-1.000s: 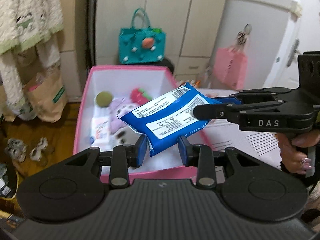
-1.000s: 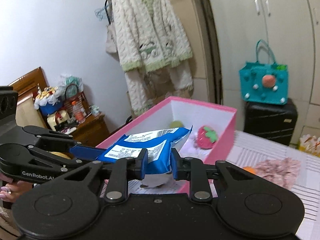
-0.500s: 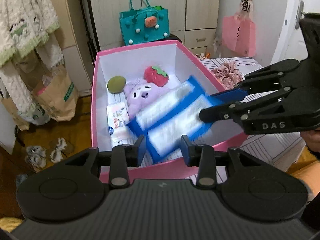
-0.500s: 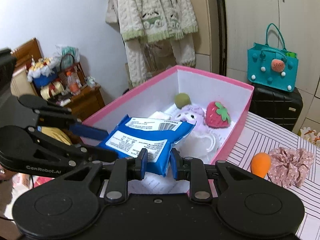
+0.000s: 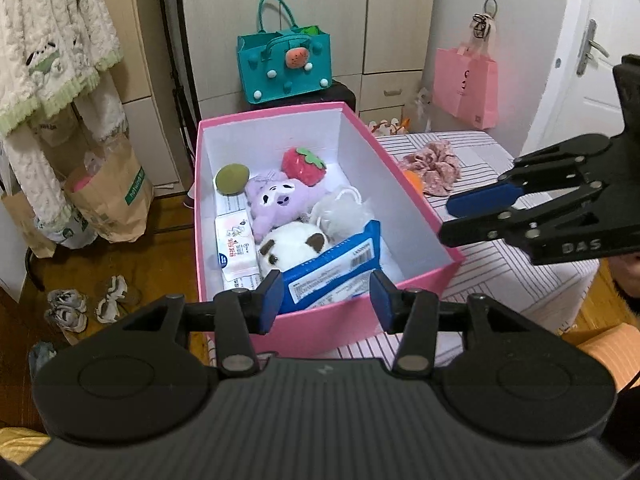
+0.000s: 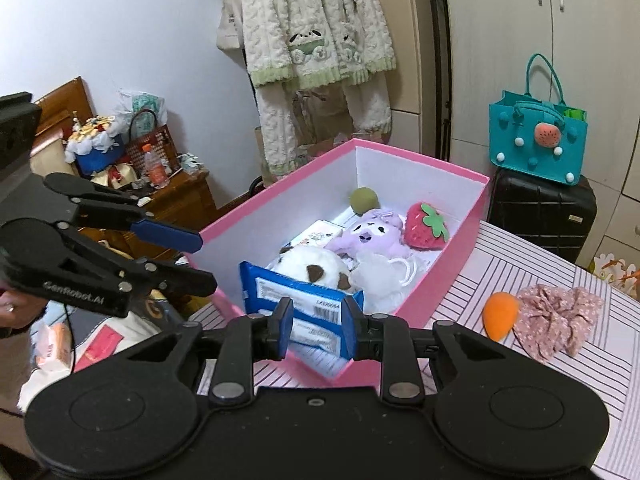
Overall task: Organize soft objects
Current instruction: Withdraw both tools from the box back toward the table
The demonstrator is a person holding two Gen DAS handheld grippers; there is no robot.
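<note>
The blue wipes pack is leaning on edge inside the near end of the pink box, propped against the white plush, so I am risking it tipping or jamming upright. My left hand-held gripper and right hand-held gripper are hovering spread above the near rim, gripping nothing.

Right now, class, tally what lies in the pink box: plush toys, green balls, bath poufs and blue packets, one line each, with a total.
Plush toys: 3 (strawberry, purple, white-and-brown)
Green balls: 1
Bath poufs: 1
Blue packets: 1
Total: 6 in the pink box
</note>
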